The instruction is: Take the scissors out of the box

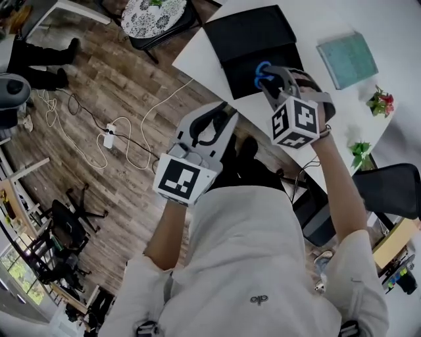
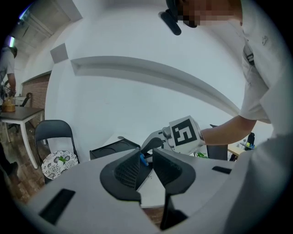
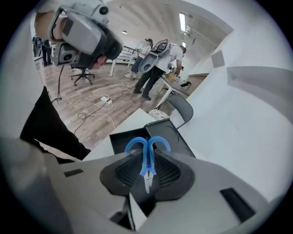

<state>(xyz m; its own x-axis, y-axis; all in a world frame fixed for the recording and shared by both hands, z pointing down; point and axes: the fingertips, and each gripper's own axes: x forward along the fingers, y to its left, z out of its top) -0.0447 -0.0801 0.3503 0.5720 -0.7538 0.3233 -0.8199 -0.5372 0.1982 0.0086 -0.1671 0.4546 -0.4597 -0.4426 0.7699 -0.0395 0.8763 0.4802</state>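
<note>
My right gripper (image 1: 271,79) is shut on a pair of blue-handled scissors (image 3: 147,157), held up above the open black box (image 1: 253,47) on the white table (image 1: 197,56). In the right gripper view the blue loops stick out past the pads and the small metal blades point back between them. The box (image 3: 160,133) lies below and beyond the scissors. My left gripper (image 1: 220,117) hangs off the table's near edge, over the floor. Its jaws (image 2: 145,168) stand open and empty. It looks toward the right gripper's marker cube (image 2: 184,134), with a bit of blue scissors (image 2: 143,160) showing beyond.
A teal book (image 1: 347,59) lies on the table at the right, with two small plants (image 1: 381,102) near the edge. A patterned chair (image 1: 154,18) stands beside the table. White cables and a power strip (image 1: 109,139) trail over the wooden floor. People stand at far tables (image 3: 153,55).
</note>
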